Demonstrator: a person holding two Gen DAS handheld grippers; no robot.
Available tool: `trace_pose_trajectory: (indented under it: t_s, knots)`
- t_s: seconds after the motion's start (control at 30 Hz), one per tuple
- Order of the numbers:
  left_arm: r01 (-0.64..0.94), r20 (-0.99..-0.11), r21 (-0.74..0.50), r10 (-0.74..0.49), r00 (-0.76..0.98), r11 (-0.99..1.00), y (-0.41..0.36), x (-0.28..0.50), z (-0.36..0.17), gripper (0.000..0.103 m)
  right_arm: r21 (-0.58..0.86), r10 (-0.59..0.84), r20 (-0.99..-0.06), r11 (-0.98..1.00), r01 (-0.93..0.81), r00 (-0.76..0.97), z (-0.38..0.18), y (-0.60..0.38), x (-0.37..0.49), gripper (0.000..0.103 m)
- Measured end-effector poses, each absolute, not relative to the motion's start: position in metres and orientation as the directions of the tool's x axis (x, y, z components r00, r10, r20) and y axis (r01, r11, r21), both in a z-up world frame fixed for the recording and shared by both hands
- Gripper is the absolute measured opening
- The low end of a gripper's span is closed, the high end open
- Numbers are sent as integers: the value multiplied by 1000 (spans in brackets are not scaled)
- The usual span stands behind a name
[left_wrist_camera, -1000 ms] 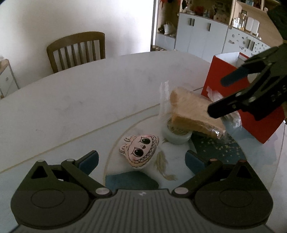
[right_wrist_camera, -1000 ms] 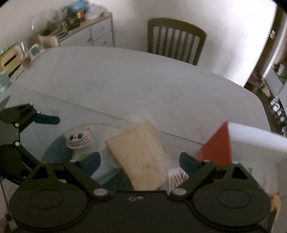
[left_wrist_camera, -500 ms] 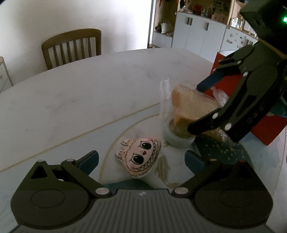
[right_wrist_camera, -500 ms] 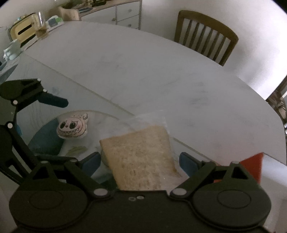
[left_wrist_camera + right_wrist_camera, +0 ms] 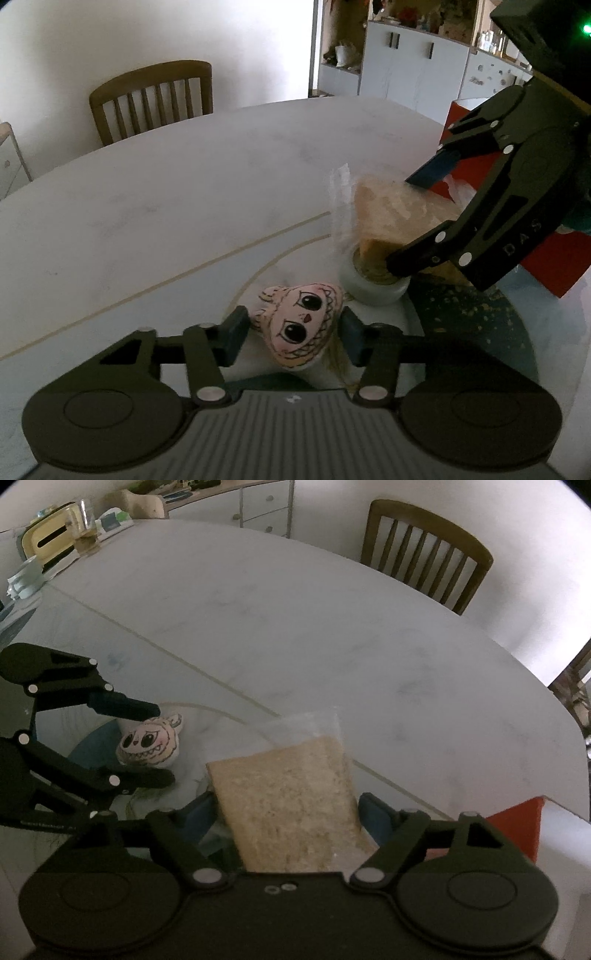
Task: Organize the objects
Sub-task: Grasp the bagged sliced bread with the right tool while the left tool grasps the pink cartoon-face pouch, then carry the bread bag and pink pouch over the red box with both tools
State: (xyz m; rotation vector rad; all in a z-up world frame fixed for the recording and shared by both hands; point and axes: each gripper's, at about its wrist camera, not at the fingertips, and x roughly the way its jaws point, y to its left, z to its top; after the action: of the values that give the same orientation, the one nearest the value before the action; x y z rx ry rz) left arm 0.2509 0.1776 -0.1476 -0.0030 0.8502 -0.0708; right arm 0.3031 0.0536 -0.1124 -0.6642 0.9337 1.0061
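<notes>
- Since half a second ago the left gripper [image 5: 291, 334] has narrowed from a wide spread until its blue pads flank the small cartoon-face plush [image 5: 299, 325], and the right gripper [image 5: 286, 812] has drawn in around the bagged slice of bread [image 5: 291, 801].
- The left gripper's jaws stand partly closed, one pad at each side of the plush; the left pad looks to touch it, but whether the right pad presses cannot be told.
- The plush lies on the glass-topped part of the table [image 5: 184, 206], face up, just in front of a low round pale dish [image 5: 373, 291].
- The right gripper's jaws are part-way in, with a pad at each long edge of the bread; whether they are clamped firmly cannot be told from either view.
- The bread sits in a clear plastic bag, tilted, its lower corner resting in or on the dish and the empty bag end sticking up toward the far side.
- A red box [image 5: 554, 258] with a white inside stands just behind the bread, at the right.
- A wooden chair [image 5: 155, 99] stands at the table's far edge.
- In the right wrist view a yellow tissue box [image 5: 48, 542] and a glass sit on the far left corner of the table.
</notes>
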Motion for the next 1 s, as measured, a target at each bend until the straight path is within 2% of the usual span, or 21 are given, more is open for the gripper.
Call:
trace_pose_trajectory:
  t_s: [0.2, 0.63, 1.0]
  knots:
    - [39, -759, -38, -55, 649, 998, 177, 246, -141, 46, -18, 428, -871, 465, -885, 243, -102, 48, 297, 77]
    - [-13, -742, -107, -71, 666, 994, 168, 213, -103, 46, 153, 527, -824, 561, -813, 208, -60, 11, 272, 75]
    - [1, -727, -120, -89, 681, 993, 145, 189, -70, 46, 217, 558, -799, 618, -756, 226, -31, -36, 257, 75]
